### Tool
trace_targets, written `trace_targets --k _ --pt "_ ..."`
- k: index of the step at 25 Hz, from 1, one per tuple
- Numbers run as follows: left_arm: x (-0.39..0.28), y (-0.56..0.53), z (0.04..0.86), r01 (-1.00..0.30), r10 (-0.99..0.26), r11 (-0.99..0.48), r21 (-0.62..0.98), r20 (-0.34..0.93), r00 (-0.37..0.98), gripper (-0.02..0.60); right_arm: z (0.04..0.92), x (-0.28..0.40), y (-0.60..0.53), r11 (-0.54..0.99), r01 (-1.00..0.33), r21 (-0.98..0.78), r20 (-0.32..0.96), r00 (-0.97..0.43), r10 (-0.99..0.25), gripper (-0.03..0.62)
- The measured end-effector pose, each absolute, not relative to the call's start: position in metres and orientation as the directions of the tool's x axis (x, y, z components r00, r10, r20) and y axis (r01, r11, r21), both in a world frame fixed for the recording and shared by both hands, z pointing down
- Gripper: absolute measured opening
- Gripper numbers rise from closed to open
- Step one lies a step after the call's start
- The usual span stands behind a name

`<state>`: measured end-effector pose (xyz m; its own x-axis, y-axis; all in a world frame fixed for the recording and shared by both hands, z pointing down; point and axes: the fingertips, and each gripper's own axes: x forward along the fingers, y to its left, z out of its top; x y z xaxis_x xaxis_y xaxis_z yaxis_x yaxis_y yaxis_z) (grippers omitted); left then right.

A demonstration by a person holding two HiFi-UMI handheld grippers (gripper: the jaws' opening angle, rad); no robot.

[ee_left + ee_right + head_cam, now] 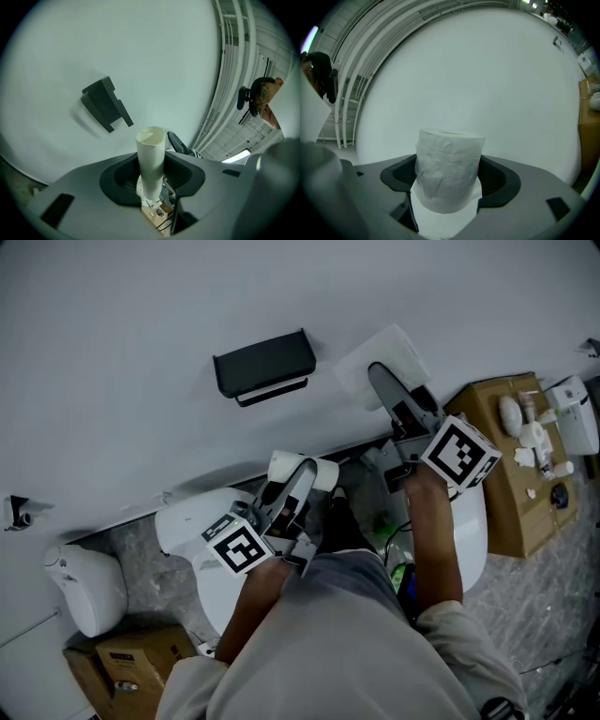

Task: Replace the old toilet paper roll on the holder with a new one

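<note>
The black paper holder [265, 365] hangs on the white wall with no roll on it; in the left gripper view the holder [105, 104] sits up and to the left. My left gripper [302, 476] is shut on an empty white cardboard tube [151, 161], which stands upright between the jaws, below and right of the holder. My right gripper [386, 382] is shut on a full white toilet paper roll [449, 168], held near the wall to the right of the holder; in the head view the roll [398, 351] shows past the fingers.
A white toilet [187, 526] stands below both grippers against the wall. A cardboard box [511, 479] with small bottles on top is at the right, another box [127, 662] at the lower left beside a white rounded bin [86, 589].
</note>
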<state>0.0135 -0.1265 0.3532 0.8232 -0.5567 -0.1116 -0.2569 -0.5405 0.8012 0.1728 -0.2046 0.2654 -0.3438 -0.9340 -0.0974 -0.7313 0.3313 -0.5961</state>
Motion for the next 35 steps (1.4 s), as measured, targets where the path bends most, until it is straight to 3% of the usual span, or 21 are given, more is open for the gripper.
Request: trace_targets --k 7,12,17,35 --pt "0.014 -0.126 0.355 -0.260 -0.552 -0.539 0.801 -0.103 0.827 0.129 0.302 0.185 -0.215 0.301 -0.643 -0.704 -0.086 -0.343 -0.935 0.408" --pt "0.011 -0.127 0.358 -0.282 -0.582 -0.520 0.806 -0.092 0.808 0.129 0.349 0.199 -0.219 0.129 -0.551 -0.825 0.034 -0.276 -0.961 0.408" --pt "0.009 -0.127 0.359 -0.296 -0.598 -0.515 0.804 -0.089 0.797 0.129 0.365 0.189 -0.233 0.155 -0.477 -0.865 0.014 -0.332 -0.943 0.408" --pt "-0.028 -0.139 0.367 -0.331 -0.664 -0.464 0.821 -0.075 0.744 0.129 0.411 0.160 -0.277 0.070 -0.334 -0.940 0.036 -0.302 -0.952 0.407"
